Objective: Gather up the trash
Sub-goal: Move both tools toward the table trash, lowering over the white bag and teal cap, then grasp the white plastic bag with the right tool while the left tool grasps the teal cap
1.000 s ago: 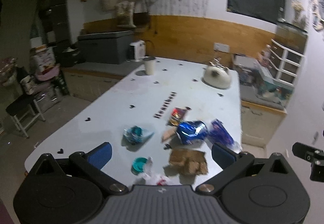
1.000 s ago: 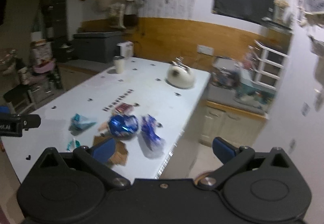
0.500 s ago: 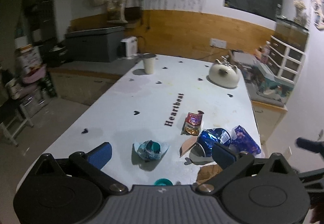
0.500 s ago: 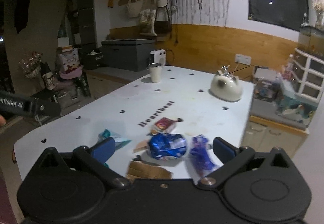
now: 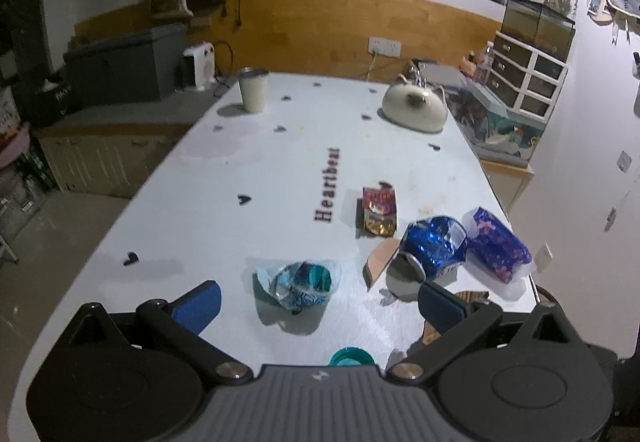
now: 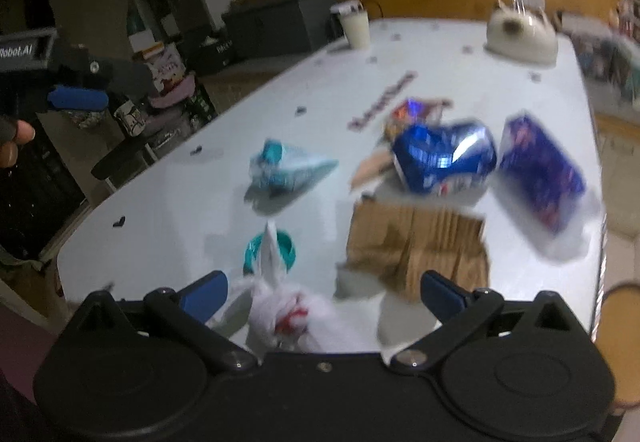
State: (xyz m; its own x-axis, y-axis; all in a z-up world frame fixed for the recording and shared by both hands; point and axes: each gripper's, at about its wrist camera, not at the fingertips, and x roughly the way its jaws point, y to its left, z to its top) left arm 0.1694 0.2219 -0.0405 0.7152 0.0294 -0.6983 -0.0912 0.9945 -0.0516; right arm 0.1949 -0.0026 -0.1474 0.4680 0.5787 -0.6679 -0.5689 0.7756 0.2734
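Trash lies at the near end of a white table (image 5: 248, 178). A crumpled teal wrapper (image 5: 300, 282) lies between my left gripper's (image 5: 320, 304) open fingers, a little ahead of them. A shiny blue bag (image 5: 434, 248), a purple packet (image 5: 496, 242), a red snack packet (image 5: 378, 210) and a teal lid (image 5: 350, 356) lie nearby. My right gripper (image 6: 322, 296) is open over a white crumpled tissue (image 6: 288, 318), with torn brown cardboard (image 6: 416, 246) just ahead. The blue bag (image 6: 444, 156), purple packet (image 6: 540, 170) and teal wrapper (image 6: 280, 168) show blurred.
A white cup (image 5: 253, 93) and a cat-shaped white teapot (image 5: 414, 106) stand at the table's far end. Low cabinets (image 5: 100, 150) run along the left, drawers (image 5: 528, 82) on the right. The left gripper (image 6: 76, 82) appears at left in the right wrist view.
Both grippers have moved forward and lower over the table's near end. The right wrist view has tilted down and is now blurred, with the tissue and cardboard close under it.
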